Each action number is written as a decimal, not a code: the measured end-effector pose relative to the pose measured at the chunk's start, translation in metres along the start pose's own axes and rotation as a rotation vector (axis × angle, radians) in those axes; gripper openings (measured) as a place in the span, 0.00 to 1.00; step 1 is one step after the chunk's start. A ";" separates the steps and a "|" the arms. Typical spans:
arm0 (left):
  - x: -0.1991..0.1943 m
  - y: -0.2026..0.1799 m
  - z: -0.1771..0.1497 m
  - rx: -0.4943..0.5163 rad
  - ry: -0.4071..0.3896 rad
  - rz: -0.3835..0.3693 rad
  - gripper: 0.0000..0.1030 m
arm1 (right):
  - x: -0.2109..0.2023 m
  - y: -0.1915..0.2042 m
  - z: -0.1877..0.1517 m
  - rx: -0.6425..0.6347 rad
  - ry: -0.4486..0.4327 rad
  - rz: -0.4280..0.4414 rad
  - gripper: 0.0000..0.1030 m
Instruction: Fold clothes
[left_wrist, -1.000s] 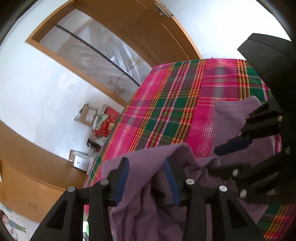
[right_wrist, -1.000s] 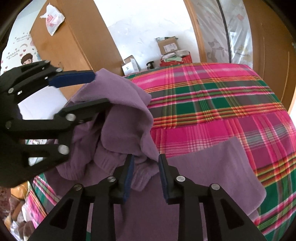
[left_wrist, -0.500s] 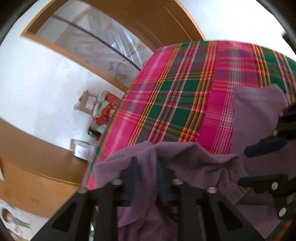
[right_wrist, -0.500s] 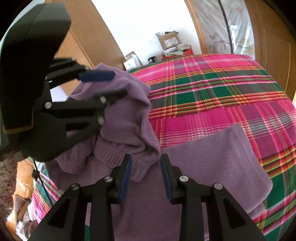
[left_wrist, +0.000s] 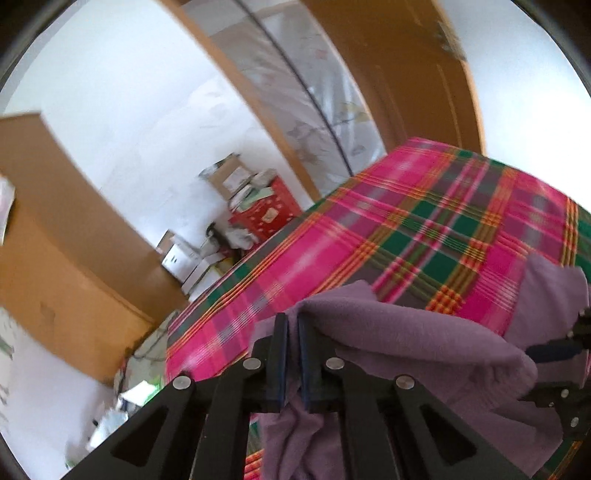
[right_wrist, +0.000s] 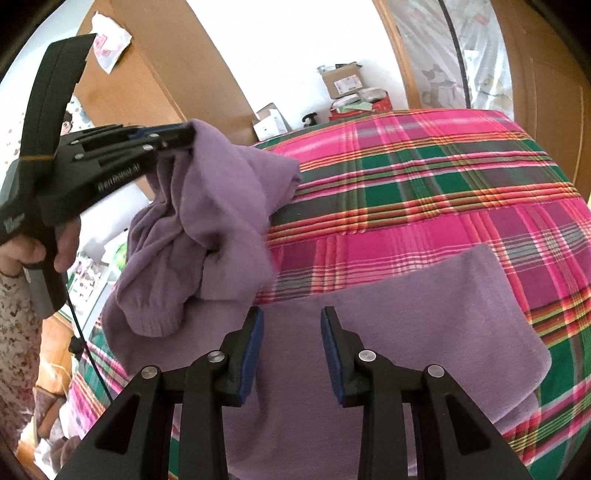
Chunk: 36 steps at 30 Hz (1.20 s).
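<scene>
The left gripper (left_wrist: 291, 354) is clamped on a lifted fold of the purple sweater (right_wrist: 388, 325), which lies at the plaid bedspread's (right_wrist: 424, 192) near edge. The right gripper's (right_wrist: 291, 350) jaws stand apart above it. No writing is legible.

A bright plaid blanket (right_wrist: 424, 192) covered the bed. At twelve o'clock beyond it sat a brown box (right_wrist: 341, 79) and a red box (left_wrist: 269, 216). A white box (right_wrist: 271, 123) stood at eleven o'clock, near the wooden cupboard (right_wrist: 166, 74).
</scene>
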<state>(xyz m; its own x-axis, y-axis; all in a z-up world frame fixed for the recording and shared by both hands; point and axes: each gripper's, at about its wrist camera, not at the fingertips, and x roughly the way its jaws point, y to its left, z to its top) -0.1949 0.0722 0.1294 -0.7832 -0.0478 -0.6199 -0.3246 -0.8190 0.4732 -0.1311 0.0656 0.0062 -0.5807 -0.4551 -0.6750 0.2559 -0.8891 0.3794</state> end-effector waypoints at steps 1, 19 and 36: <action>0.000 0.008 -0.003 -0.023 0.003 0.002 0.06 | 0.001 0.003 0.000 -0.007 0.002 0.003 0.33; -0.024 0.119 -0.090 -0.391 0.040 0.091 0.05 | 0.022 0.062 -0.012 -0.222 0.054 0.054 0.39; -0.037 0.140 -0.148 -0.539 0.081 0.059 0.05 | -0.002 0.093 -0.054 -0.500 0.063 0.041 0.40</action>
<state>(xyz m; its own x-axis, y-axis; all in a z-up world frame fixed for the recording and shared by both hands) -0.1331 -0.1255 0.1256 -0.7417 -0.1294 -0.6581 0.0536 -0.9895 0.1341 -0.0649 -0.0185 0.0085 -0.5184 -0.4787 -0.7086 0.6253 -0.7774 0.0678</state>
